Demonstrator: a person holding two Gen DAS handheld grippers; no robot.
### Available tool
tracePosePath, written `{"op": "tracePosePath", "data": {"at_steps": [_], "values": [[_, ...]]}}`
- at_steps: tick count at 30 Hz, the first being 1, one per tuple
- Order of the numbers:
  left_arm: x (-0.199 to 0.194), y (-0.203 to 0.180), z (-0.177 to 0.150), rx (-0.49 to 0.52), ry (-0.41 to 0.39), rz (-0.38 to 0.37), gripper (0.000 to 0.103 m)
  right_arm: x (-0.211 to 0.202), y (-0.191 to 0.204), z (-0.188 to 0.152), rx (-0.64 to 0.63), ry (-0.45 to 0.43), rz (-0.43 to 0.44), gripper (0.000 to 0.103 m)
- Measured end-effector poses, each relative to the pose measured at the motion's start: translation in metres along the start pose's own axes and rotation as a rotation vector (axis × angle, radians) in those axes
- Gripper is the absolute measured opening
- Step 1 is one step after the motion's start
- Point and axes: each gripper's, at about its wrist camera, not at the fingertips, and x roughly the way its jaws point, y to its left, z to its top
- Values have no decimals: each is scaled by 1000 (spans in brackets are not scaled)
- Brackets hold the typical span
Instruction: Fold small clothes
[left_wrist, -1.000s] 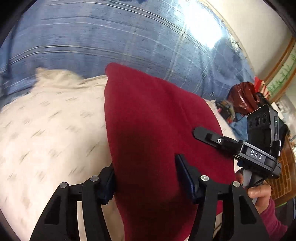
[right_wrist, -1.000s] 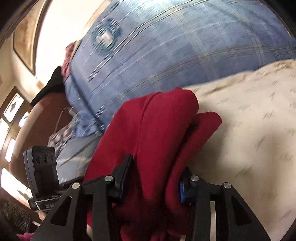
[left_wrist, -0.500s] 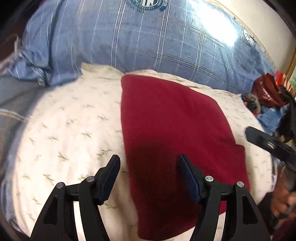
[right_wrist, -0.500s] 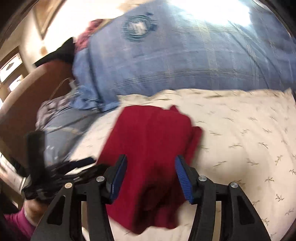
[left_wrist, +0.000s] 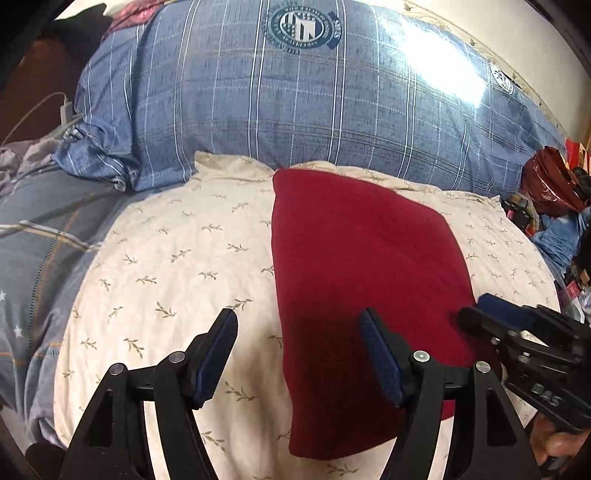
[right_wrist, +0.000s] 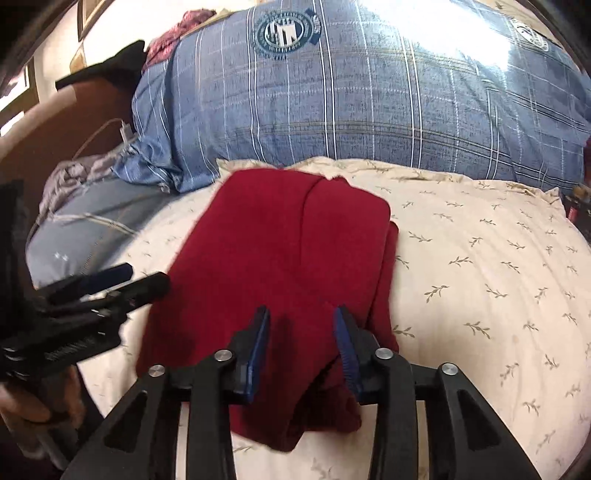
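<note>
A grey-blue quilt (left_wrist: 33, 236) is seen at the far left, with a blue checked pillow (left_wrist: 295, 96) lying across the back. In front of it a cream sheet (left_wrist: 173, 266) is spread, and on it the red garment (left_wrist: 362, 280) is laid folded and flat. The left gripper (left_wrist: 299, 354) is held above the garment's left edge with jaws spread wide, having just been opening; nothing is gripped. The right gripper (right_wrist: 301, 347) is held over the garment's near end, jaws parted after narrowing a little, the pads not pressed on cloth. A red bag (left_wrist: 550, 181) is seen at the far right.
</note>
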Motion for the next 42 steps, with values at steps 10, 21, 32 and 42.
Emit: {"op": "tracePosePath", "data": {"at_steps": [10, 21, 32, 42], "values": [[-30, -4, -6, 18, -51, 7, 69, -32, 3, -2, 60, -48, -2, 66], [-56, 1, -8, 19, -85, 30, 69, -44, 14, 3, 55, -72, -9, 74], [-66, 1, -12, 41, -127, 69, 69, -45, 17, 1, 55, -70, 3, 75], [-61, -1, -17, 50, -120, 89, 68, -35, 19, -3, 64, -47, 16, 75]]}}
